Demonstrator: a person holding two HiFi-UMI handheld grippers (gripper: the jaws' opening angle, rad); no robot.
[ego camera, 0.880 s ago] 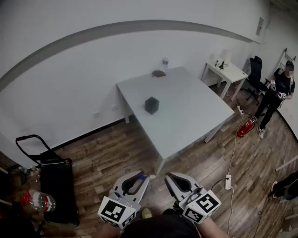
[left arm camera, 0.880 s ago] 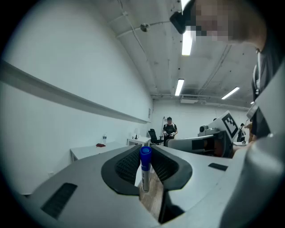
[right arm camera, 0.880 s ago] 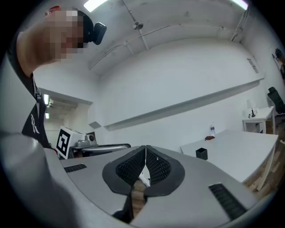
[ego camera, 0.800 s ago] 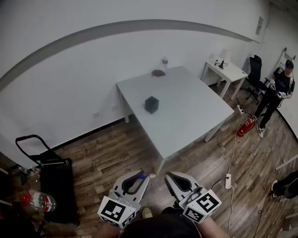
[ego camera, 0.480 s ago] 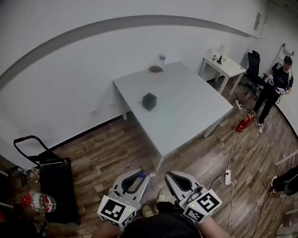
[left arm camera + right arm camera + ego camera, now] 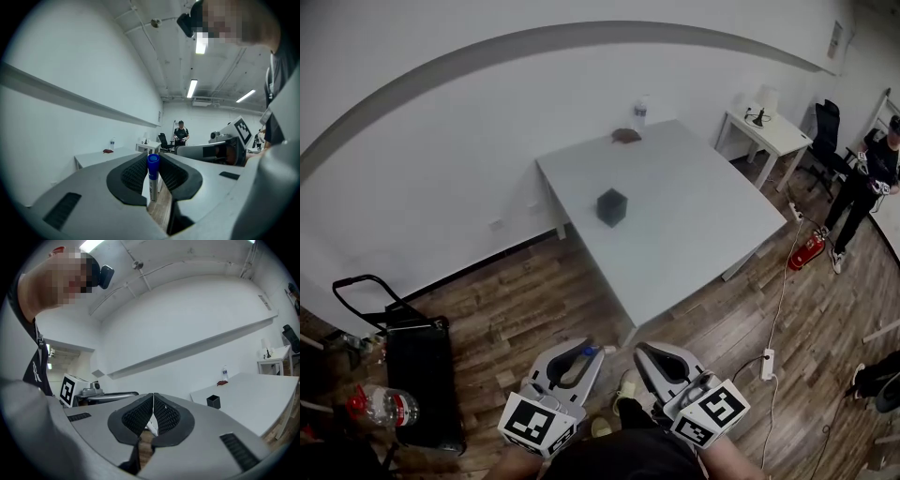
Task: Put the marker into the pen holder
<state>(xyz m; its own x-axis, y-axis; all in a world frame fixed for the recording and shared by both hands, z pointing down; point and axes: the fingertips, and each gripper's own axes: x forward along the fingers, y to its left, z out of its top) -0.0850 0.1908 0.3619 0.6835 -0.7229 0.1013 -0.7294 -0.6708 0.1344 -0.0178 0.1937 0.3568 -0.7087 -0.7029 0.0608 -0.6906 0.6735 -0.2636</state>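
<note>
Wood-plank floor [image 6: 516,309] across the lower half of the head view. On it, a large white surface [image 6: 703,225], reaching from the centre toward 2 o'clock, well apart from both grippers. Black trolley [image 6: 417,375] at 8 o'clock, near the wall. Low at 6 o'clock, left gripper [image 6: 584,354] and right gripper [image 6: 652,361] side by side, each with its tag cube toward the camera. Left fingers [image 6: 133,174] clenched on the marker [image 6: 153,180]: upright between the ribbed pads in the left gripper view, blue cap at the top and just past the fingertips, white barrel below it, print on the barrel too small to read. Right fingers [image 6: 164,416] pressed together, pad against pad, nothing between them. Pen holder [image 6: 611,206]: small black box shape, upright on the surface near its 9 o'clock edge, far from the marker. At the surface's 12 o'clock corner, a clear bottle [image 6: 640,110] and, just beside it, a small dark red lump [image 6: 625,135], too small to identify.
</note>
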